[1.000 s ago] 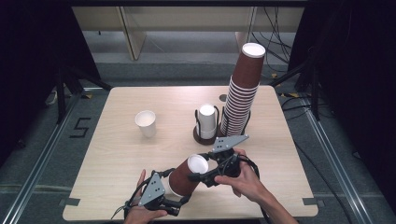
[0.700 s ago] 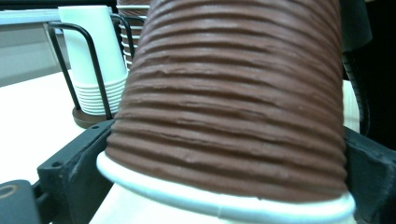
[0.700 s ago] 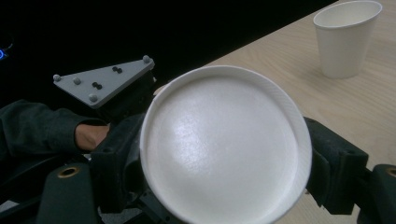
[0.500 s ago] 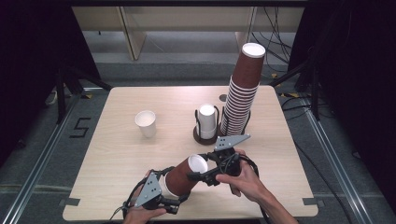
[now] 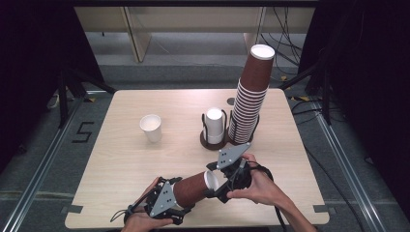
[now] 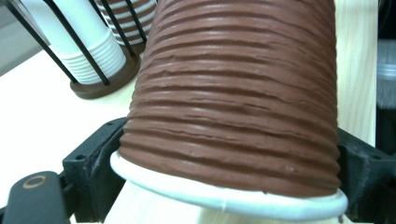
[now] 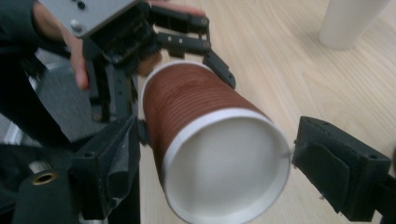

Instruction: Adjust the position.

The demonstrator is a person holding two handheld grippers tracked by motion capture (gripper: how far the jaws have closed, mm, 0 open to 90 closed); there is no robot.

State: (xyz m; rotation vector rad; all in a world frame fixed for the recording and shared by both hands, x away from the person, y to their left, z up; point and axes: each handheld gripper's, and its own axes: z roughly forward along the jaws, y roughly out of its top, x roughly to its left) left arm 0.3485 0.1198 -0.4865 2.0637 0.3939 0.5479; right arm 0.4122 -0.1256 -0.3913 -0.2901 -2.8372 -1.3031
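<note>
The brown ribbed cup (image 5: pixel 193 187) lies nearly on its side in the air just above the near edge of the table (image 5: pixel 116 159), low in the centre of the high view, its white mouth turned toward the right of the frame. The left gripper (image 5: pixel 164 200) holds its closed end, jaws pinching the ribbed wall from both sides; the left gripper view shows black pads pressed against the cup just above a white rolled rim (image 6: pixel 224 198). The right gripper (image 5: pixel 227 181) stands at the open mouth, and in the right gripper view its jaws are spread, one on each side of the white rim (image 7: pixel 229 172), close to it but not clearly pressing. The step in hand looks like a hand-over or a pulling apart of nested cups: the next move would call for the right jaws to close squarely on the rim without crushing it, while the left grip holds firm. The right gripper view shows the cup's white empty inside and the left hand (image 7: pixel 70 51) behind it, which the left gripper view cannot. The high view alone gives the surroundings: a wire holder with white cups (image 5: pixel 214 126), a tall leaning stack of brown cups (image 5: pixel 249 104) beside it, and a single white cup (image 5: pixel 151 127) at centre left.
</note>
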